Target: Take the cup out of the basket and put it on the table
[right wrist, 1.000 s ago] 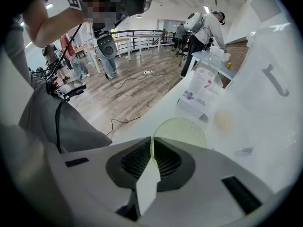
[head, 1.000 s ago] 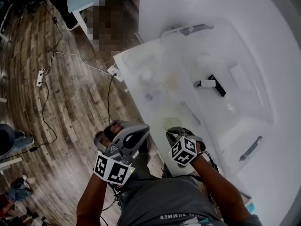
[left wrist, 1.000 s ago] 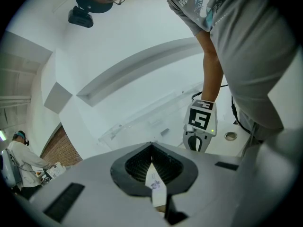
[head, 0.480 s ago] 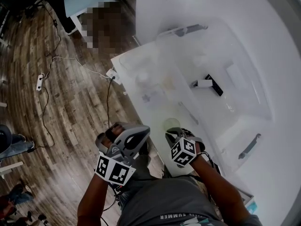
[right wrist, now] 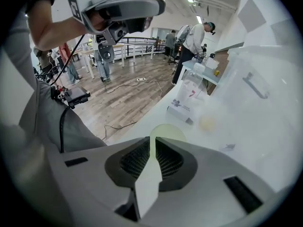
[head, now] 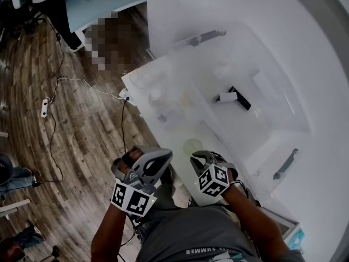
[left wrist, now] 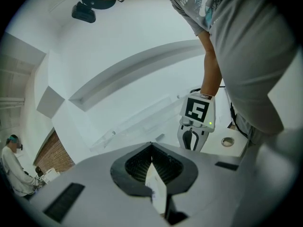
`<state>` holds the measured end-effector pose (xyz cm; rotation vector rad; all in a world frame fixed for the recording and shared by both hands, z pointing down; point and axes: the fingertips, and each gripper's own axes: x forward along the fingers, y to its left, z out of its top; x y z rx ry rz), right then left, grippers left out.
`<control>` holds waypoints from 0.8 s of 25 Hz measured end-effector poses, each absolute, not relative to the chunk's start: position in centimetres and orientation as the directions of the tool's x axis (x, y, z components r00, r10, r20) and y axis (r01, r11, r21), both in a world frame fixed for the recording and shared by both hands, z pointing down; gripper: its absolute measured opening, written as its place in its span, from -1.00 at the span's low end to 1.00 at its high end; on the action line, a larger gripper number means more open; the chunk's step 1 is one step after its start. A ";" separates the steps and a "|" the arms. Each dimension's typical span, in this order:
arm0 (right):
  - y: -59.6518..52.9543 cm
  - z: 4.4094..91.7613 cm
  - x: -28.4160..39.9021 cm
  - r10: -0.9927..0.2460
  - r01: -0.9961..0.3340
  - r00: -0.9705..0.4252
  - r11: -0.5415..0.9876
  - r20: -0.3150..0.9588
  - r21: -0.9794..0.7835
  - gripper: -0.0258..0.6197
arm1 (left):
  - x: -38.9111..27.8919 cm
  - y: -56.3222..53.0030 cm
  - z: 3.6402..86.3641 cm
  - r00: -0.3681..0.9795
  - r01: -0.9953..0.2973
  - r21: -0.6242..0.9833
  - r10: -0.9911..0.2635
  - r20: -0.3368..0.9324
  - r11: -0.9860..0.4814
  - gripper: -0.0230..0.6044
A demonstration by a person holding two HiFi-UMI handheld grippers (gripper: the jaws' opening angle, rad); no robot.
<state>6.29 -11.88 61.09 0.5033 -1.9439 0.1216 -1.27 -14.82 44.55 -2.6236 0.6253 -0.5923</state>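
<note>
The pale green cup (head: 192, 146) stands upright on the white table (head: 180, 15) near its front corner, outside the clear basket (head: 284, 165). My right gripper (head: 203, 158) hovers just above and behind it, pointing steeply down. Its jaws have just been opening and a narrow gap shows; in the right gripper view the cup (right wrist: 166, 132) sits beyond the tips, not between the pads. My left gripper (head: 158, 157) hangs beside the table over the floor, shut and empty. In the left gripper view the right gripper (left wrist: 191, 138) stands beside the cup (left wrist: 227, 141).
The basket takes up the table's middle and holds a black-and-white object (head: 234, 97). Small pale items and a printed box (right wrist: 182, 110) lie past the cup. Cables and a power strip (head: 44, 107) cross the wooden floor. People stand far off (right wrist: 196, 34).
The right gripper has lifted slightly off the cup, which stays on the table. The left gripper has kept its place. The head view has shifted a little.
</note>
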 end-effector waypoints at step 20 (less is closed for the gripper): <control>-13.5 57.5 6.1 -0.380 -0.434 -0.380 0.878 0.843 0.200 -0.80 | 1.1 -15.6 43.4 0.839 -0.305 -0.436 -0.456 0.298 -0.847 -0.90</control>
